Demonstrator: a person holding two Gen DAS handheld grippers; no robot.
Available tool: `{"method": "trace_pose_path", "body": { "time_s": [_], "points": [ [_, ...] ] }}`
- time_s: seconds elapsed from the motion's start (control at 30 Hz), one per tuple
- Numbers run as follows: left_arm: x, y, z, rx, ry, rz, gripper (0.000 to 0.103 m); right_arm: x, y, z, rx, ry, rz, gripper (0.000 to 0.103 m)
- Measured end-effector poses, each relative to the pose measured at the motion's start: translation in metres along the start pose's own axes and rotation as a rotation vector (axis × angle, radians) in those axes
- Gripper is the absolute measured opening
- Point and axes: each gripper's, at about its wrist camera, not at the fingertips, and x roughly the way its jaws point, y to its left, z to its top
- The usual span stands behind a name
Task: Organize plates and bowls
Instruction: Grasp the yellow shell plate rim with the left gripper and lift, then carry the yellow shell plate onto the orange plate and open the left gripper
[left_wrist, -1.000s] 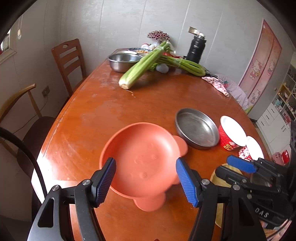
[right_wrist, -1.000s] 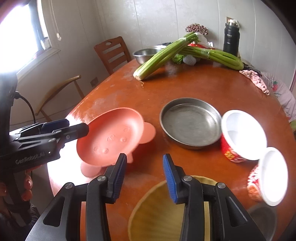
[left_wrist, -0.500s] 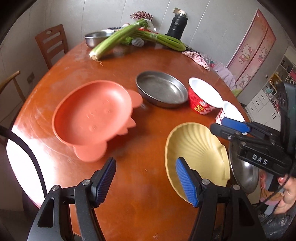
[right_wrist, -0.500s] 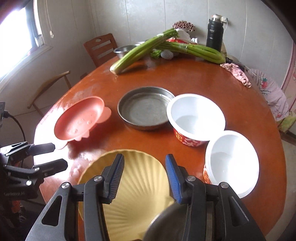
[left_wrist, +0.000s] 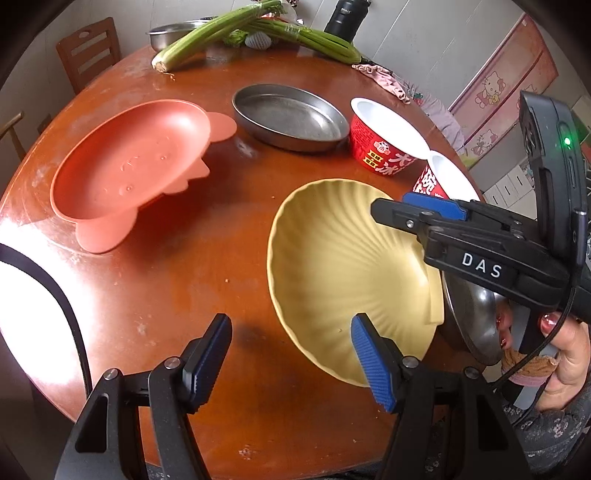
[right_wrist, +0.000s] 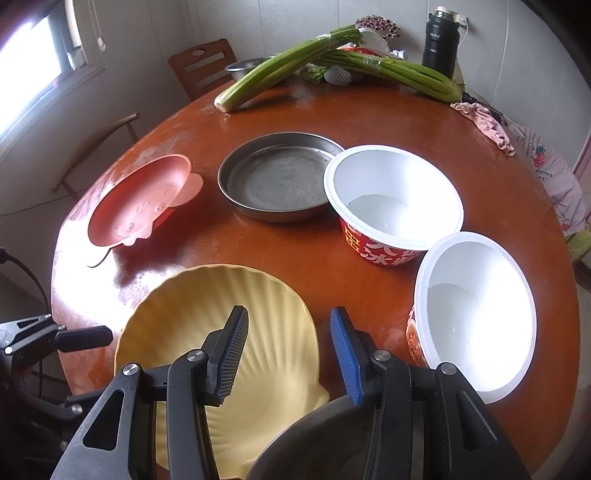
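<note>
**Plates and bowls spread on the round table, both tools empty**

Yellow shell plate (left_wrist: 332, 266) lies on the near part of the brown table (left_wrist: 177, 295), close to its edge. Just beside it on the right, a steel bowl (left_wrist: 469, 317) sits at the table edge, and the plate's hinge end seems to touch the bowl's rim. Further left lies the pink animal-shaped plate (left_wrist: 125, 170), well apart from the yellow one. Behind them a round steel pan (left_wrist: 288, 114) stands in the middle of the table. A red paper bowl (left_wrist: 384, 147) with a white inside touches the pan on its right. A second red paper bowl (left_wrist: 443, 177) leans just beside the first one, tilted toward the camera.

The left gripper (left_wrist: 291, 325) hangs over the bare table near the yellow plate's front rim. Its jaws are wide apart and grasp nothing. The right gripper (right_wrist: 288, 312) hovers over the hinge end of the yellow plate and the steel bowl. Its jaws have just been opening; they are released and nothing is pinched between them. A hand (left_wrist: 565, 354) holds its grip.

At the far side lie two celery bunches (left_wrist: 207, 40), a black flask (left_wrist: 345, 18) and a pink cloth (left_wrist: 384, 77). A wooden chair (left_wrist: 88, 51) stands behind the table.
</note>
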Motion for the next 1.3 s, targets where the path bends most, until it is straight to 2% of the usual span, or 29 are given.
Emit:
{"method": "trace_pose_path", "body": {
  "time_s": [0.13,0.23,0.3,0.43,0.5,0.8,1.3],
  "points": [
    [0.007,-0.012,-0.002,0.016,0.010,-0.006,0.065,0.008,0.000,0.001,0.005,0.027,-0.011,0.048],
    [0.009,-0.020,-0.002,0.031,0.008,-0.008,0.054,0.012,0.000,0.002,0.006,0.039,-0.014,0.048],
    [0.011,-0.022,0.001,0.035,0.006,0.000,0.051,0.015,0.001,0.003,0.001,0.046,-0.007,0.048],
    [0.012,-0.019,0.004,0.015,-0.006,0.010,0.029,0.019,0.004,0.002,-0.002,0.059,-0.003,0.048],
    [0.013,-0.013,0.006,-0.015,-0.013,-0.017,0.027,0.021,0.005,0.001,-0.001,0.058,-0.012,0.048],
    [0.007,0.021,0.016,-0.115,-0.060,-0.030,0.025,0.014,0.008,0.006,0.069,0.028,0.086,0.048],
    [-0.015,0.060,0.020,-0.173,-0.127,-0.005,0.025,0.007,0.039,0.005,0.084,0.008,0.177,0.048]
  ]
}}
